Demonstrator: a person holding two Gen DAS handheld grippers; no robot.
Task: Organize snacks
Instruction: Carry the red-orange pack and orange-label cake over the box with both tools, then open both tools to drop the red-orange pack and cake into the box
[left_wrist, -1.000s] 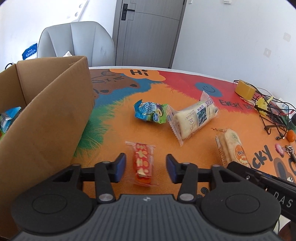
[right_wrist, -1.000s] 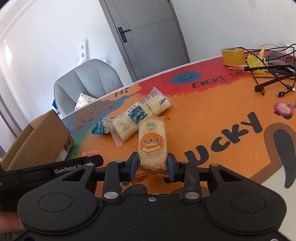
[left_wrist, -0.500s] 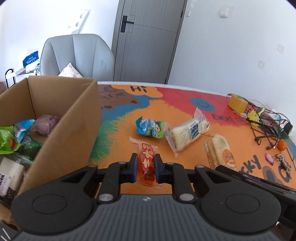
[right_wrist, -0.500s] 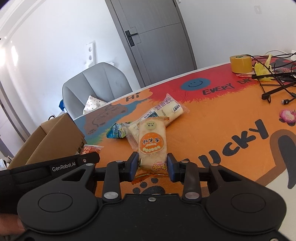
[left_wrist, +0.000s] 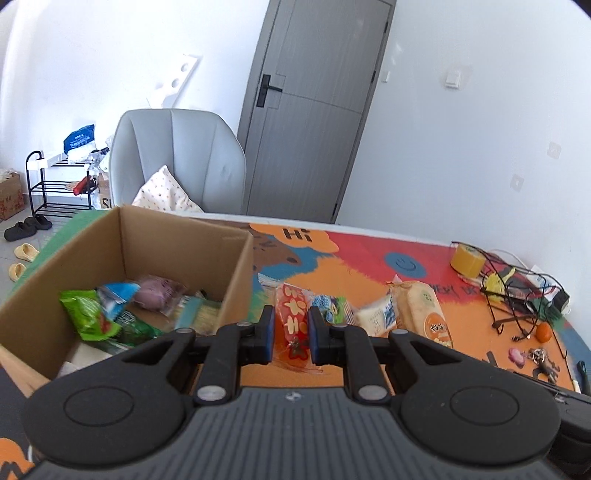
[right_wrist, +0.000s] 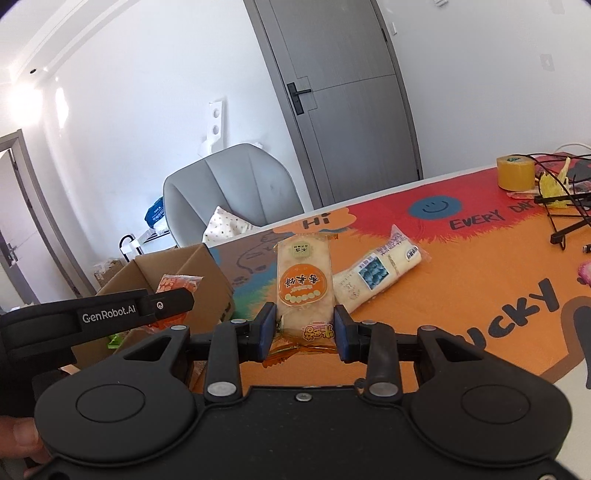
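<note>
My left gripper (left_wrist: 291, 334) is shut on a red snack packet (left_wrist: 291, 317) and holds it in the air beside the right wall of the open cardboard box (left_wrist: 236, 273), which holds several snacks. My right gripper (right_wrist: 305, 332) is shut on a pale rice-cracker packet with an orange label (right_wrist: 303, 284), lifted above the table; it also shows in the left wrist view (left_wrist: 421, 310). A long white bread packet (right_wrist: 373, 273) and a blue-green packet (left_wrist: 328, 304) lie on the colourful table mat (right_wrist: 461, 280). The left gripper's side and the red packet (right_wrist: 177, 286) show in the right wrist view.
A yellow tape roll (right_wrist: 515, 172) and a tangle of black cables (left_wrist: 517, 295) lie at the table's far right, with small trinkets (left_wrist: 535, 354) near them. A grey chair (left_wrist: 177, 155) stands behind the box. A shoe rack (left_wrist: 59, 184) is on the floor at left.
My left gripper closed on the red packet and lifted it toward the box. My right gripper rose with the rice-cracker packet and moved leftward.
</note>
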